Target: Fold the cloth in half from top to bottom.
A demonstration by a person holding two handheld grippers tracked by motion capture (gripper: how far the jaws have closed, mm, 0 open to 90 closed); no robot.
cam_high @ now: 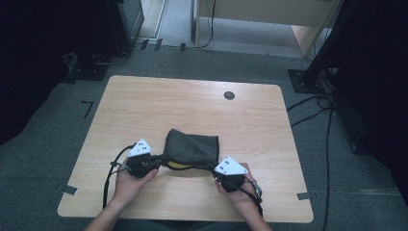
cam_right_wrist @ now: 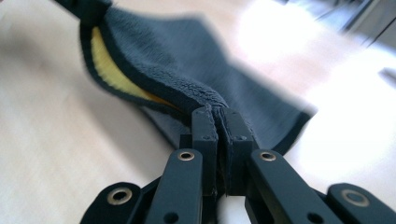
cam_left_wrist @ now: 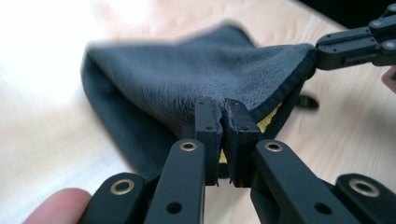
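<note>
Both grippers are clamped on the grey towel: left gripper on one near corner, right gripper on the other. The towel sags between them at the table's near edge, yellow side peeking out. A dark disc sits well behind.

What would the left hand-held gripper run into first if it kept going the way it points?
The grey cloth it already pinches; past that, probably the right hand-held gripper at the cloth's other corner, though depth is unclear.
</note>
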